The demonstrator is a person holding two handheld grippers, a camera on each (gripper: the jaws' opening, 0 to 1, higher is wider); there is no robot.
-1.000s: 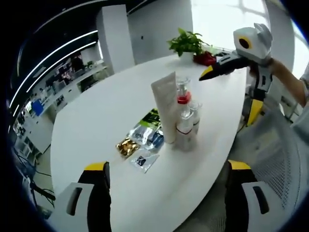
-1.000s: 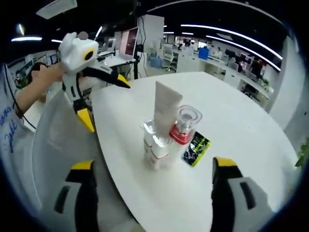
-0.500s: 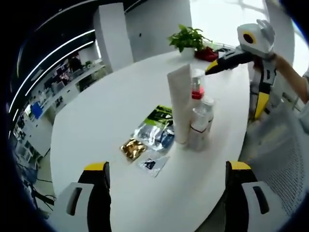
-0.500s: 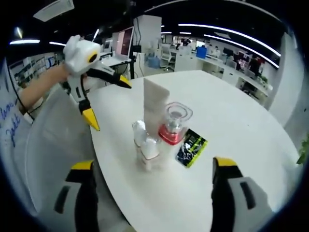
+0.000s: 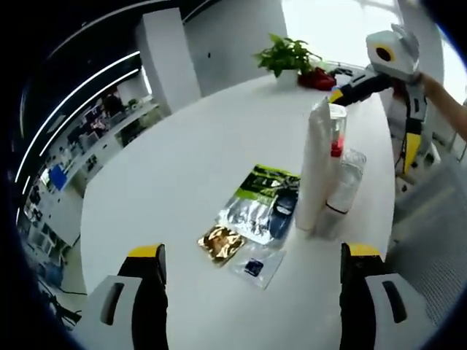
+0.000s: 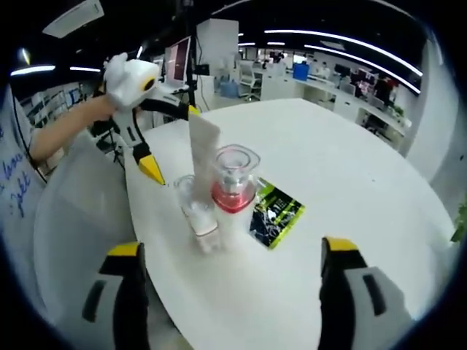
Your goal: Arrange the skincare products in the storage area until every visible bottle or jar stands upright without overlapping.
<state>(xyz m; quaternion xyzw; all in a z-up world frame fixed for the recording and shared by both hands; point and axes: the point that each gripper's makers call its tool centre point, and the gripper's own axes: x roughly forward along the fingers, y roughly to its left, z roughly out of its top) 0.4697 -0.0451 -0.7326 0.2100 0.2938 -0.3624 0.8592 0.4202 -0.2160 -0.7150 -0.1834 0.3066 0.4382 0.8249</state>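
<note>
Left gripper [image 5: 252, 292]: jaws spread wide apart, nothing between them, touching nothing; it hangs over the near edge of the table, well short of the tube. It also comes into the right gripper view [image 6: 164, 142] beyond the tube, a person's hand [image 6: 109, 109] around its white body, its yellow-tipped jaws splayed.

Right gripper [image 6: 230, 288]: jaws likewise wide apart and bare, clear of the table and of every bottle. In the left gripper view it sits past the tube [image 5: 376, 109], yellow tips parted, gripping nothing.

Table [image 5: 182, 160]: white, rounded, carrying everything.

Tube [image 5: 315, 171]: tall and white, standing upright on its cap, the landmark of the group.

Pump bottle [image 6: 233, 191]: clear top, red collar, upright, pressed close against the tube.

Small bottles [image 6: 195, 211]: clear with white bases, upright, just beside the tube and touching the pump bottle; how many, I cannot tell.

Green packet [image 5: 266, 184]: lying flat beside the tube's foot.

Silver pouch [image 5: 252, 216]: flat, partly overlapping the green packet.

Gold sachet [image 5: 221, 244]: flat, nearer the left gripper than the tube.

Clear sachet [image 5: 257, 267]: flat, next to the gold one.

Plant [image 5: 288, 55]: at the far end of the table, well beyond the tube.
</note>
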